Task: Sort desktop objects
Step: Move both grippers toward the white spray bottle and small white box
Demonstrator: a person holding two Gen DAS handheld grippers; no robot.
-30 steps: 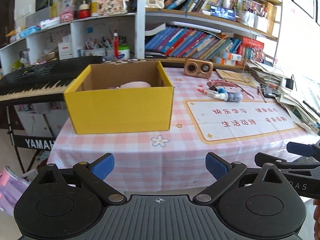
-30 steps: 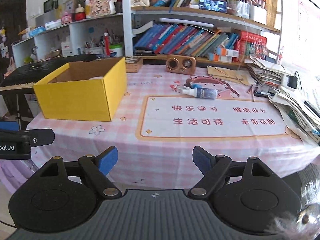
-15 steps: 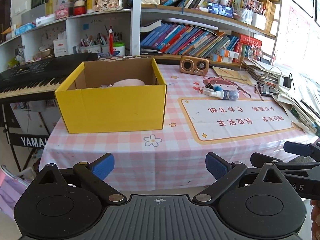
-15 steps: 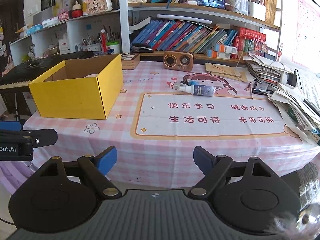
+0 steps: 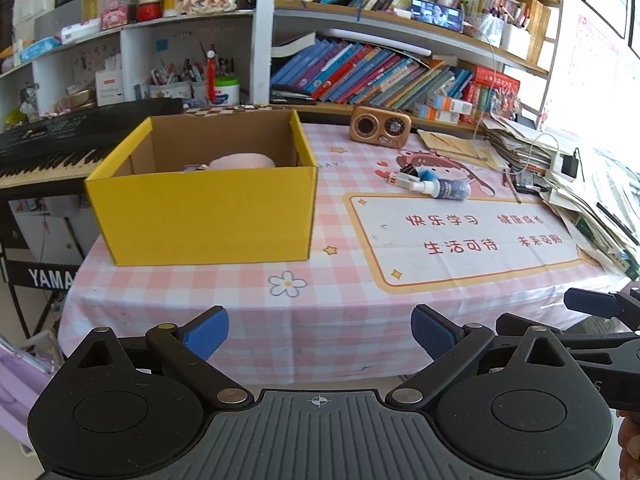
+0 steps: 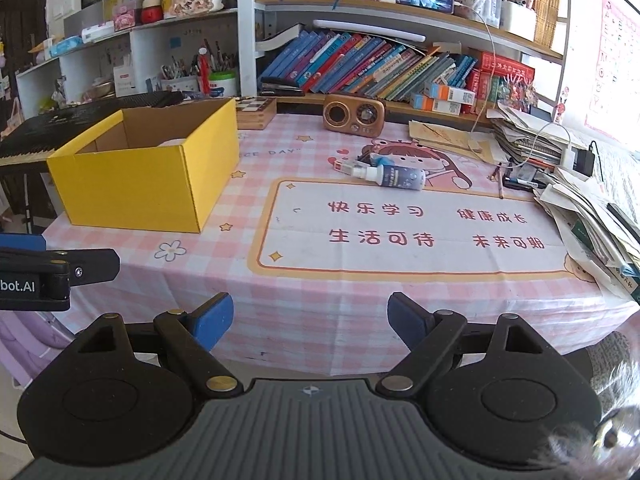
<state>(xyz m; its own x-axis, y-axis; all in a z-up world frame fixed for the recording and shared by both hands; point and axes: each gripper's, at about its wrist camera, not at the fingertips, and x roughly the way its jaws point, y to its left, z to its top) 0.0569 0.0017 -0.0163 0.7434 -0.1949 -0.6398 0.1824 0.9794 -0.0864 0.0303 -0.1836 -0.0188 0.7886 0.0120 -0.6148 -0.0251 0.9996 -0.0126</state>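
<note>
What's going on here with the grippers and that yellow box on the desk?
A person is holding two grippers at the near edge of a desk covered in a pink checked cloth, partway through sorting. The left gripper and right gripper are both open and empty, touching nothing. The yellow box already has something pink inside. A spray bottle and a few small items beside it lie loose near the middle of the desk, not yet picked up.

Both wrist cameras look forward and downward past their own open fingers, sharing the yellow box and pink tablecloth beyond.
</note>
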